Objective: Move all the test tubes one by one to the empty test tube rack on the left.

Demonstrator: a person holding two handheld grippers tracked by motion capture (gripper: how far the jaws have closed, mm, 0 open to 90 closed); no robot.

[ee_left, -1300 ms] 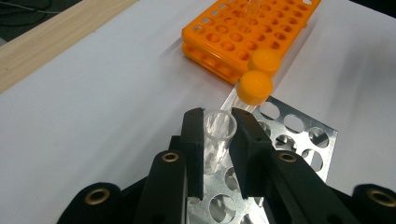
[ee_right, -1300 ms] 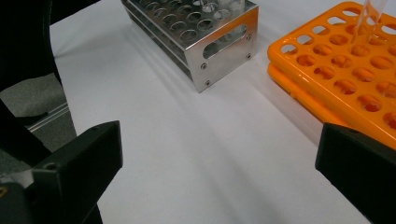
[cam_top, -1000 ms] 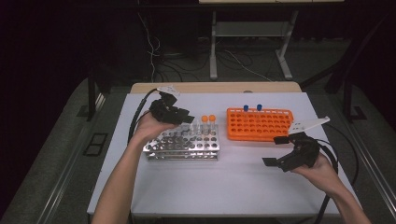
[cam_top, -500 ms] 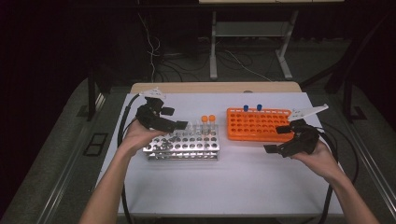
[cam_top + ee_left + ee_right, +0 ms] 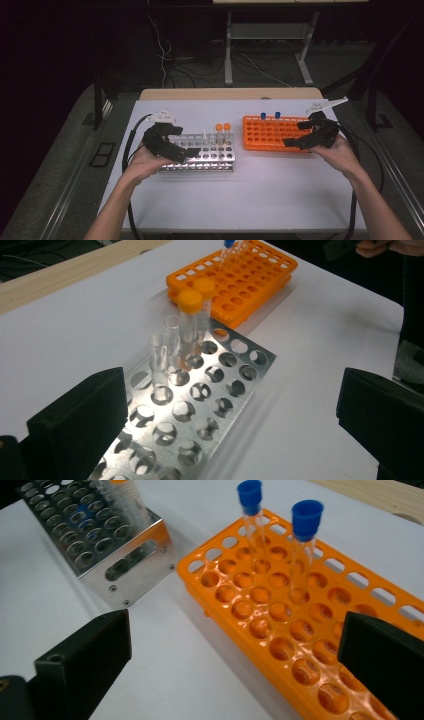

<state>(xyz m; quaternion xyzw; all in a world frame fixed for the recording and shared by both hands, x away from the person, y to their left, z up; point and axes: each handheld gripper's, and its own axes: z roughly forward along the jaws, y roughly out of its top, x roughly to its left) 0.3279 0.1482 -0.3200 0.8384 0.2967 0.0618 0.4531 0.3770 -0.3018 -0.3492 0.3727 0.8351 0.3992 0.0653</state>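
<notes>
My left gripper (image 5: 186, 145) hangs over the near-left end of the steel rack (image 5: 220, 159), its jaws just swung wide with nothing between them; my right gripper (image 5: 299, 135) sits agape and empty at the orange rack (image 5: 270, 136). Two blue-capped tubes (image 5: 299, 545) stand in its far rows; I'd come down straight over one cap, jaws square to it, grip below the cap and lift vertically so the tube doesn't bind.

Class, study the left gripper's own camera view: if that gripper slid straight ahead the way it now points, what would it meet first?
Probably the metal rack, lying directly between the open jaws of the left gripper; beyond that stand its clear uncapped tubes. Height over the rack is uncertain.
</notes>
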